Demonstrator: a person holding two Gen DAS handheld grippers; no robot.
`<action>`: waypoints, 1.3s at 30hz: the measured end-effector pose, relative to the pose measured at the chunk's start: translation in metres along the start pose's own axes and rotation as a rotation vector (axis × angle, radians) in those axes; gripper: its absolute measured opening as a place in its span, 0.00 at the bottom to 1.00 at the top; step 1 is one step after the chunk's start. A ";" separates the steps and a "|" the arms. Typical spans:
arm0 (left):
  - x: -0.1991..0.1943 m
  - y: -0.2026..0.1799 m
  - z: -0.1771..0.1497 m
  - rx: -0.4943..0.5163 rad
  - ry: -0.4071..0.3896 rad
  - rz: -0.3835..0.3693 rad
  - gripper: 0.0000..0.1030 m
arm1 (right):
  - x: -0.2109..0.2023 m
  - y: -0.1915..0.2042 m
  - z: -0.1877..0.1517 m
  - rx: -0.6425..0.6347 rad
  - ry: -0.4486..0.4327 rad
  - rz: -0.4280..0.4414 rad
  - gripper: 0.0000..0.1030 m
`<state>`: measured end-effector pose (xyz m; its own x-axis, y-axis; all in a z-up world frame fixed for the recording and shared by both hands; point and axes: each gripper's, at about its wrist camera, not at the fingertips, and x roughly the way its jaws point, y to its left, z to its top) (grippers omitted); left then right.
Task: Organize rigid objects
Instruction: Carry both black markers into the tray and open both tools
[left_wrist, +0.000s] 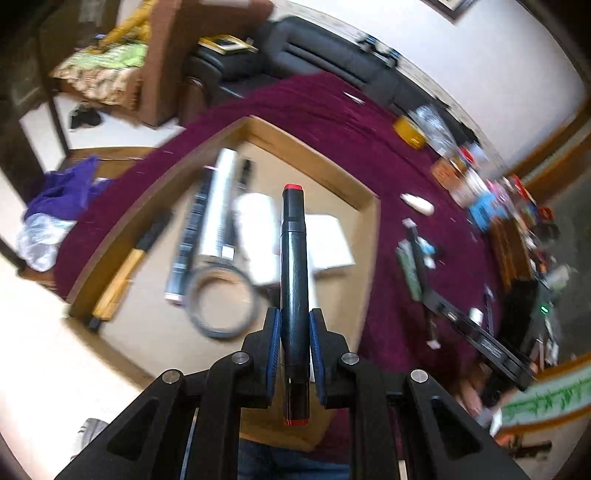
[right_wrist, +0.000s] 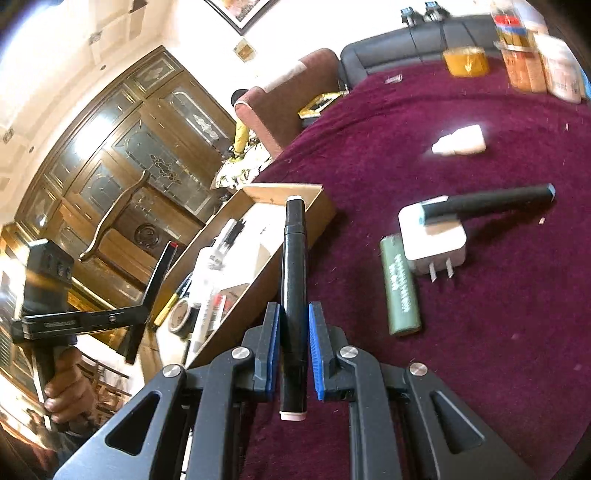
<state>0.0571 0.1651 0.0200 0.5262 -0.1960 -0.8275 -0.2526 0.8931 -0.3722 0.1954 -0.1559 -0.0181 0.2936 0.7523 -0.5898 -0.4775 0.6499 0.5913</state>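
While left tongs (left_wrist: 292, 332) clamp red-capped marker (left_wrist: 293, 266) above box (left_wrist: 258, 127), level.

The left wrist view looks steeply down from above into the box (left_wrist: 258, 133). The right wrist view faces it from lower, across the tabletop (right_wrist: 461, 295); both share the box (right_wrist: 295, 192).

Items are crowding the box (left_wrist: 255, 127) at frame centre; maroon cloth (right_wrist: 480, 369) at lower right is lying open.
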 end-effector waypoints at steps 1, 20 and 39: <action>-0.001 0.004 0.000 -0.003 -0.006 0.014 0.15 | 0.000 0.009 -0.001 -0.002 0.005 0.026 0.15; 0.014 0.051 0.000 -0.070 -0.030 0.168 0.16 | 0.096 0.132 -0.023 -0.180 0.164 0.003 0.15; 0.024 0.049 -0.011 -0.024 -0.110 0.335 0.48 | 0.101 0.140 -0.041 -0.267 0.141 -0.118 0.17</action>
<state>0.0483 0.2002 -0.0228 0.4950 0.1523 -0.8554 -0.4445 0.8904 -0.0986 0.1247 0.0066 -0.0177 0.2509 0.6388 -0.7273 -0.6531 0.6663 0.3599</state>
